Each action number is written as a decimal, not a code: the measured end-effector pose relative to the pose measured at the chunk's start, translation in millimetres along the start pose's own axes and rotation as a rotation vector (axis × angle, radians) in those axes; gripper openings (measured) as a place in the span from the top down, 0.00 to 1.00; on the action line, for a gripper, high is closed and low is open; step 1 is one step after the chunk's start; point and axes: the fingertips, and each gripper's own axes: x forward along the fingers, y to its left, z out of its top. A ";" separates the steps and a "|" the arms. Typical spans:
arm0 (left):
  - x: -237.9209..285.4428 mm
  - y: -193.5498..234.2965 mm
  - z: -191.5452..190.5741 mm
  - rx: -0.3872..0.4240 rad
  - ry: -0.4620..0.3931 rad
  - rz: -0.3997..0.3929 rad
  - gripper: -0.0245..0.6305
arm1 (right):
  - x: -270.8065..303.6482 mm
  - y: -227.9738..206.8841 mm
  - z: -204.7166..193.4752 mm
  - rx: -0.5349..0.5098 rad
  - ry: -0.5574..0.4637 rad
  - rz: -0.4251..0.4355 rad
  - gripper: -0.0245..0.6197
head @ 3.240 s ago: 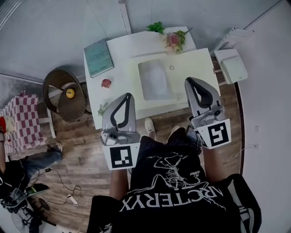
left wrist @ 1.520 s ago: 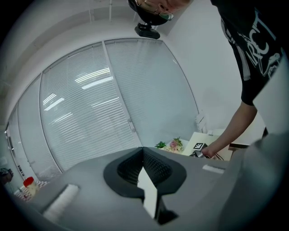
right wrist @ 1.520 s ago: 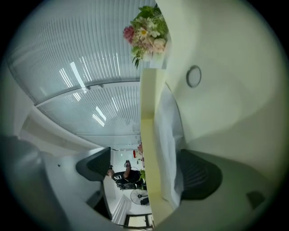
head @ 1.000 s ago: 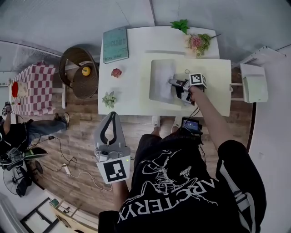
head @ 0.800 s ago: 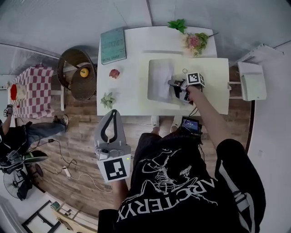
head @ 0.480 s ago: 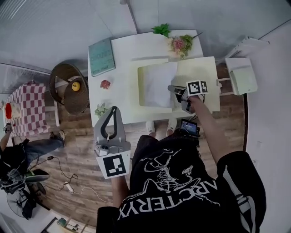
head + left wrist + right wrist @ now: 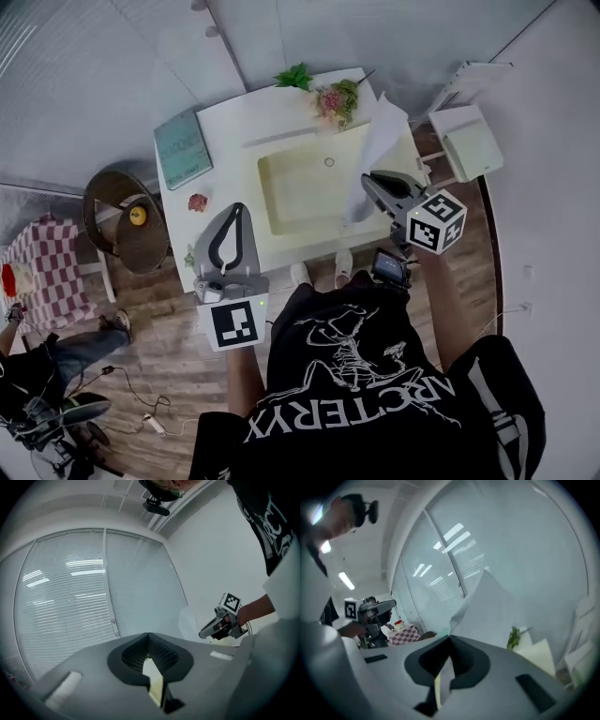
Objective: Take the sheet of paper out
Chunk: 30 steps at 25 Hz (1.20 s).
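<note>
The right gripper (image 7: 367, 180) pinched one sheet of paper (image 7: 377, 145), held up over the right end of the one yellow tray (image 7: 300, 187). The left gripper (image 7: 237, 208) was closed on nothing, beside the one white table (image 7: 230, 127).

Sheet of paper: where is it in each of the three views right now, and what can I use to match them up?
Head view: the sheet of paper stands up right of centre, above the right gripper.
Left gripper view: the sheet of paper is a pale shape right of centre, just left of the right gripper.
Right gripper view: the sheet of paper fills the centre, standing up from the jaws.
Shared landmark: the right gripper, shut on the sheet's lower edge.
</note>
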 end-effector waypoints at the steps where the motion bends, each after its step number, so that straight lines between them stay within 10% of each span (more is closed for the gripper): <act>1: 3.2 0.4 2.7 0.004 -0.011 -0.005 0.95 | -3.7 8.8 17.0 -0.094 -0.050 -0.043 0.94; 4: 11.3 0.4 12.0 0.014 -0.040 -0.018 0.95 | -10.0 40.8 62.6 -0.331 -0.196 -0.143 0.94; 11: 16.5 1.0 26.7 0.046 -0.079 -0.032 0.95 | -15.1 77.7 108.6 -0.524 -0.364 -0.259 0.94; 30: 10.4 8.6 26.0 0.030 -0.094 0.031 0.95 | -14.2 85.7 118.2 -0.621 -0.351 -0.219 0.94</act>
